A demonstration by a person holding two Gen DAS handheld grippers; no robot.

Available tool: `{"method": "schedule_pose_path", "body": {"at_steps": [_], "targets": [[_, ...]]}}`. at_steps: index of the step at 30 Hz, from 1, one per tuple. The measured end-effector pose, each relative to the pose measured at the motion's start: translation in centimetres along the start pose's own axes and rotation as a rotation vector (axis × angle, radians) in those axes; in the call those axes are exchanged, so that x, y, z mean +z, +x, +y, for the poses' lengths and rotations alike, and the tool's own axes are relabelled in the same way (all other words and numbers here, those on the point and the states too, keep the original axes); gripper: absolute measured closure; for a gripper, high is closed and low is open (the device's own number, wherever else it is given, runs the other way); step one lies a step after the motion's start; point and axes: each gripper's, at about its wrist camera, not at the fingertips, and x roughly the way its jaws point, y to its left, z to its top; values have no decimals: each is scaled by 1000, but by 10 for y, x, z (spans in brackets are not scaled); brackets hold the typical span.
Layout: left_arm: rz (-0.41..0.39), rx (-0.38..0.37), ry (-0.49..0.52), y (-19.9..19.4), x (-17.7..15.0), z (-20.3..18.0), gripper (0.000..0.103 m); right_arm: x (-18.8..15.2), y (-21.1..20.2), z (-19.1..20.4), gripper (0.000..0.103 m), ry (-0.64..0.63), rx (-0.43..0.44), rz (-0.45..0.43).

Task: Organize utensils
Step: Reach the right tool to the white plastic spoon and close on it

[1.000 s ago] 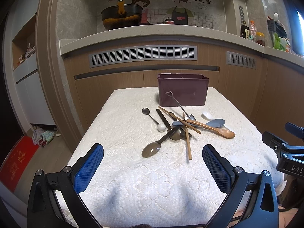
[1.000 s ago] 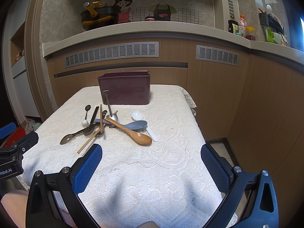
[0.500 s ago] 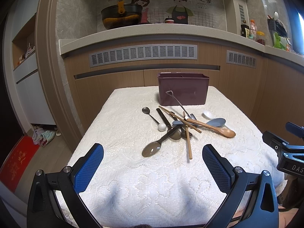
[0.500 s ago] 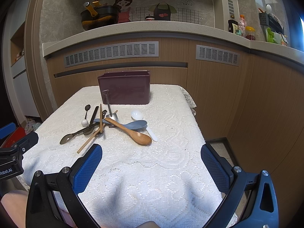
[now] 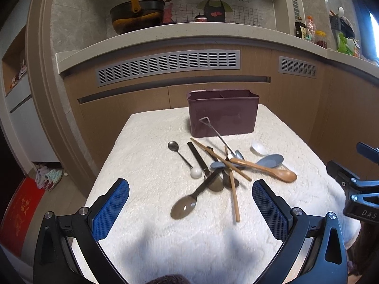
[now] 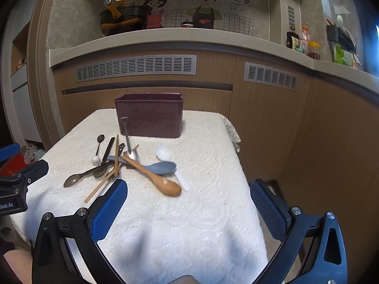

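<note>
One view alone shows white spoon's (image 6: 163,153) handle.

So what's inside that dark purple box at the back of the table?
The purple utensil caddy shows only its rim and a divider between compartments. Its front wall hides the inside, so any contents cannot be seen. The utensils lie outside, on the white tablecloth.

The bin (image 5: 222,116) shows only its front wall and rim, so its inside is hidden; one divider shows at the rim, the compartments' contents cannot be told; in the pile (image 5: 222,168) several handles cross, and the dark spoon bowls (image 5: 214,184) under the chopsticks (image 5: 233,189) are partly covered; the right gripper (image 5: 362,184) is cut off by the left view's right edge; the white spoon (image 6: 163,153) has its handle partly behind the blue spoon (image 6: 161,167).
</note>
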Motion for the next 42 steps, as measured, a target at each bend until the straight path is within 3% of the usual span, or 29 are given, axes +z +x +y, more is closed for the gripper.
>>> {"method": "schedule_pose_path", "body": {"at_steps": [7, 12, 15, 19, 23, 27, 30, 35, 39, 42], "targets": [[-1, -9, 37, 26, 27, -1, 0, 26, 39, 17, 0, -100, 22, 40], [69, -25, 10, 61, 38, 18, 0, 41, 71, 27, 0, -129, 74, 88], [96, 3, -33, 83, 43, 43, 0, 46, 88, 34, 0, -170, 102, 102], [150, 37, -166, 112, 45, 92, 0, 54, 118, 44, 0, -179, 221, 195], [178, 9, -236, 128, 41, 117, 0, 65, 150, 60, 0, -182, 254, 235], [208, 18, -181, 135, 28, 115, 0, 64, 167, 68, 8, -222, 292, 272], [234, -1, -135, 143, 17, 106, 0, 54, 164, 62, 8, -264, 294, 277], [219, -45, -186, 149, 19, 101, 0, 43, 165, 39, 8, -262, 260, 307], [207, -67, -228, 149, 29, 99, 0, 45, 184, 25, 25, -222, 242, 329], [200, -58, -204, 145, 34, 96, 0, 49, 203, 25, 26, -214, 265, 345]]}}
